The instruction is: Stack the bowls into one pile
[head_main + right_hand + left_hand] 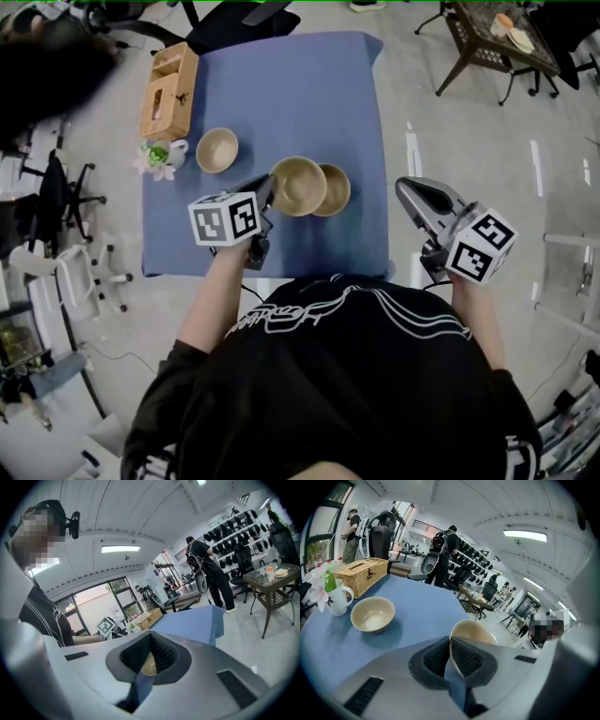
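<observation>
Three tan bowls are over the blue table (309,84). My left gripper (270,190) is shut on the near rim of the middle bowl (298,186), which overlaps the left side of a darker bowl (336,189). In the left gripper view the rim of this held bowl (472,631) is pinched between the pads of the left gripper (450,643). A third bowl (217,149) (372,614) sits apart to the left. My right gripper (409,190) (150,638) hangs off the table's right edge, jaws together and holding nothing.
A wicker box (169,89) (361,573) and a white mug with flowers (159,155) (333,599) stand at the table's left side. People (445,550) stand beyond the far edge. A small side table (497,37) is on the floor at the far right.
</observation>
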A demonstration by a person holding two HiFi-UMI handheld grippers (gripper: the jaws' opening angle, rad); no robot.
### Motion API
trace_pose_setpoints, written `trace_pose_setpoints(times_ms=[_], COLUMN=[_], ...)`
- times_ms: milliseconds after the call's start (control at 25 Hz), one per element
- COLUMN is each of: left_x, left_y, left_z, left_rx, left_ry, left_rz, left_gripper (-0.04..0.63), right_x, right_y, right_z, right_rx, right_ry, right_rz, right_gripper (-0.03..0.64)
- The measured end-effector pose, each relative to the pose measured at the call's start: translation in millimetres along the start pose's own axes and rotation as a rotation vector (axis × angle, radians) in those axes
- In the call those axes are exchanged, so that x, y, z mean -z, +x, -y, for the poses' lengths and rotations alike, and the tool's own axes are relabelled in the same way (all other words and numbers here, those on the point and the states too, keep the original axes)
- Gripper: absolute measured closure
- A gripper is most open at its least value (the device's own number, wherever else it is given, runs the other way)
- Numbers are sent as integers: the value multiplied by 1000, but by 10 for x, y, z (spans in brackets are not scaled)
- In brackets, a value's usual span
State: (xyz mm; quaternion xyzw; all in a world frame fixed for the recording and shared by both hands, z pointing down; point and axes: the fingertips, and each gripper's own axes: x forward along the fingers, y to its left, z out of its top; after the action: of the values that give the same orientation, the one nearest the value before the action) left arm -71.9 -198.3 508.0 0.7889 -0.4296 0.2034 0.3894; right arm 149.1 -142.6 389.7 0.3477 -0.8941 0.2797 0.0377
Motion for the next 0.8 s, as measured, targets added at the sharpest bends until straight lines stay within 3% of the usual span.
trace_pose_setpoints(times_ms=[520, 800], left_x=[229, 334], left_y=[411, 519], left_z=[331, 358], left_rx=[12, -35], left_ry=[7, 44], left_rz=[-39, -48], left_gripper=[559, 558], right_x=[97, 102], right_y=[-423, -559], right_z=[197, 245], right_rx=[40, 44], right_ry=[10, -8], right_rz=[2, -14], right_gripper=[591, 591])
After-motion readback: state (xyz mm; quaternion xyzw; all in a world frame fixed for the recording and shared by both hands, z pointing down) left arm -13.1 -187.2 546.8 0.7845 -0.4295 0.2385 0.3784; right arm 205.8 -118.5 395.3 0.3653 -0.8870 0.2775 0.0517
